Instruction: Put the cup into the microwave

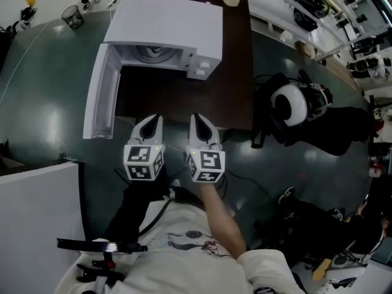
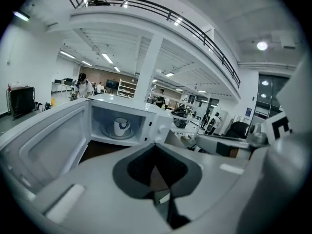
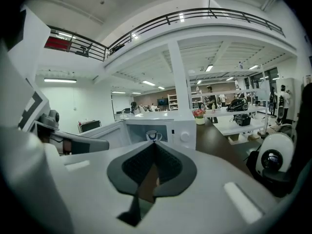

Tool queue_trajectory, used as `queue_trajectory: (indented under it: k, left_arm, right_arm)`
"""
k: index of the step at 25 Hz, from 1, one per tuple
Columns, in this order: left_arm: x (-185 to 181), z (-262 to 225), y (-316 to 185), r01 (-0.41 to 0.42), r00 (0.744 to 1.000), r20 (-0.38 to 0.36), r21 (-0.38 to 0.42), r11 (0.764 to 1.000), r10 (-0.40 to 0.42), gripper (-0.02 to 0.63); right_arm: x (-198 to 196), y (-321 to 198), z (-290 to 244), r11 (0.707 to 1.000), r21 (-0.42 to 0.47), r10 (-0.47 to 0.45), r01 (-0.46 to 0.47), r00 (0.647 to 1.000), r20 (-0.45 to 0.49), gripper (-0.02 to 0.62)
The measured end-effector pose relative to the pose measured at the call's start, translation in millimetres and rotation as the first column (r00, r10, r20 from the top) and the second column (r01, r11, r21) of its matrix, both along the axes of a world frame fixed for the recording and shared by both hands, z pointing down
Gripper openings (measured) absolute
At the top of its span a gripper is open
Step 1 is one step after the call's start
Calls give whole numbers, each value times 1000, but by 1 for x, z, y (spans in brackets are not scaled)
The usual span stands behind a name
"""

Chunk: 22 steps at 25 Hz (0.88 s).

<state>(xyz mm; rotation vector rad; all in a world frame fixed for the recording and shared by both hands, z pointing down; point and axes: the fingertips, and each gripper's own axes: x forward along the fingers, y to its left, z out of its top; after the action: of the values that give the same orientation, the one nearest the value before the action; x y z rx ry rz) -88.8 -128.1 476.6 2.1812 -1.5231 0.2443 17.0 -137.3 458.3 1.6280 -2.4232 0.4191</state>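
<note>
The cup (image 2: 121, 126) stands inside the microwave (image 1: 165, 26), well ahead of both grippers, seemingly on its turntable, so the placing looks done. The left gripper (image 1: 151, 120) and right gripper (image 1: 199, 119) have jaws together, holding nothing. The door (image 1: 101, 94) hangs open ahead-left; shutting it may remain.

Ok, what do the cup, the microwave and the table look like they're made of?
Cup: likely glazed ceramic, smooth white with a dark print. Microwave: white casing, smooth and matte, painted metal or plastic, can't tell which. Table: dark brown top, probably wood or laminate; grain not visible.
</note>
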Motion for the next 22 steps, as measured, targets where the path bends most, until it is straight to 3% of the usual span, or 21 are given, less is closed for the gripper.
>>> queue_trajectory:
  k: [5,10,22]
  left_arm:
    - [22,-6,59,33,999,5,22,999,-33,-2]
    - [50,-33,99,1,1000,13,78,997,-2,-2]
    - [66,-63,148,-36,999,16,129,991,34,-2]
  right_arm:
    - [29,68,-7,1000,12,-13,13,999,35,0]
    - [53,114,-28,998,56,-2,-2,998,61,0]
    - [82,150,-45,994,76,64,-74,989,134,0]
